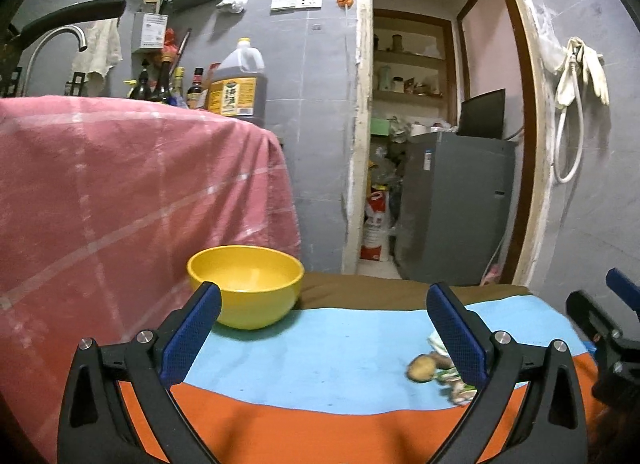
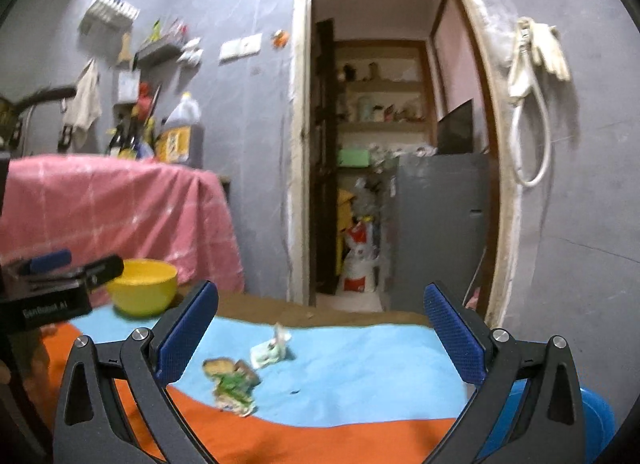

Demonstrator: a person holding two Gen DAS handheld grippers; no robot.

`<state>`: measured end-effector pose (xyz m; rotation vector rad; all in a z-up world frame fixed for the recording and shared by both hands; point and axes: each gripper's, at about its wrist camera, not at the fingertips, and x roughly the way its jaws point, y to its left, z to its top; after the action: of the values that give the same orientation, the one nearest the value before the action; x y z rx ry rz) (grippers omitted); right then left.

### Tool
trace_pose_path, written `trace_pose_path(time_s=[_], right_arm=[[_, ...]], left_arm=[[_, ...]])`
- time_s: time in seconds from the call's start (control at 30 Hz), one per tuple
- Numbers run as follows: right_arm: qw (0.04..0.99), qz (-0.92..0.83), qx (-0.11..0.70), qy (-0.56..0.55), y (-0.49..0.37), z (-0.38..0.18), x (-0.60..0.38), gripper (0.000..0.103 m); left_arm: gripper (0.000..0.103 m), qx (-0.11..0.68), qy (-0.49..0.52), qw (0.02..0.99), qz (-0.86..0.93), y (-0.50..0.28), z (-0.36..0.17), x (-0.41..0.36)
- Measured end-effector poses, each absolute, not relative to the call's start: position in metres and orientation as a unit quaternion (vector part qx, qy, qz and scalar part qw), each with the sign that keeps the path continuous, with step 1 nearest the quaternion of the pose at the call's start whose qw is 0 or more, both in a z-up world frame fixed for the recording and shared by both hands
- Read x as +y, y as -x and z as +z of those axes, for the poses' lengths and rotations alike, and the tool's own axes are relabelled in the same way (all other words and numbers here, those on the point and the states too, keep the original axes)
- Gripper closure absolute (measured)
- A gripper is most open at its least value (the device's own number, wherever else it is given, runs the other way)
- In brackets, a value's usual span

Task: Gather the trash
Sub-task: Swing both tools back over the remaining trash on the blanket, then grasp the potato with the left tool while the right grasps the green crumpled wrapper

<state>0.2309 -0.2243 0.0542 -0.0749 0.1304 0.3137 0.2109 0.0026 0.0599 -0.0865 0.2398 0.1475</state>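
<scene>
Trash lies blurry on the striped blue and orange cloth (image 2: pixel 360 376): a crumpled green wrapper (image 2: pixel 234 388), a brown round lump (image 1: pixel 421 367) and a pale paper scrap (image 2: pixel 269 352), part hidden in the left view. Both the left gripper (image 1: pixel 324 328) and the right gripper (image 2: pixel 320 328) are spread wide, holding nothing. The round yellow plastic bowl (image 1: pixel 250 284) sits near.

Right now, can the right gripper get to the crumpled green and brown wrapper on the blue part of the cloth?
Probably yes. The right gripper is open and empty, and the crumpled green and brown wrapper lies uncovered just ahead, toward its left finger. Nothing stands between them; the round yellow bowl sits well off to the side.
</scene>
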Motion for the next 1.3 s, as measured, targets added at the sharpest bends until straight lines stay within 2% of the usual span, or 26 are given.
trace_pose_path(time_s=[0.2,0.4,0.77,0.93,1.03,1.1,1.23,1.3], right_arm=[[0.979,0.169,0.095,0.059,-0.237,0.044,-0.208,0.000],[0.972,0.176,0.138,0.068,-0.249,0.037,-0.201,0.000],[0.929,0.214,0.289,0.085,-0.282,0.007,-0.182,0.000],[0.915,0.217,0.322,0.107,-0.288,-0.001,-0.172,0.001],[0.906,0.223,0.342,0.113,-0.291,-0.006,-0.168,0.013],[0.898,0.231,0.357,0.115,-0.293,-0.010,-0.164,0.027],[0.890,0.242,0.368,0.117,-0.296,-0.013,-0.161,0.045],[0.888,0.246,0.375,0.106,-0.297,-0.015,-0.164,0.064]], left_arm=[[0.002,0.125,0.038,0.988,0.081,-0.209,0.047,0.010],[0.002,0.162,0.049,0.983,0.073,-0.221,0.038,0.016],[0.002,0.289,0.063,0.954,0.060,-0.260,0.013,0.020],[0.002,0.343,0.079,0.935,0.046,-0.272,-0.001,0.023],[0.002,0.371,0.092,0.923,0.036,-0.277,-0.008,0.025],[0.002,0.387,0.102,0.916,0.034,-0.280,-0.012,0.027],[0.002,0.391,0.112,0.913,0.031,-0.278,-0.013,0.030],[0.002,0.391,0.109,0.913,0.026,-0.277,-0.012,0.028]])
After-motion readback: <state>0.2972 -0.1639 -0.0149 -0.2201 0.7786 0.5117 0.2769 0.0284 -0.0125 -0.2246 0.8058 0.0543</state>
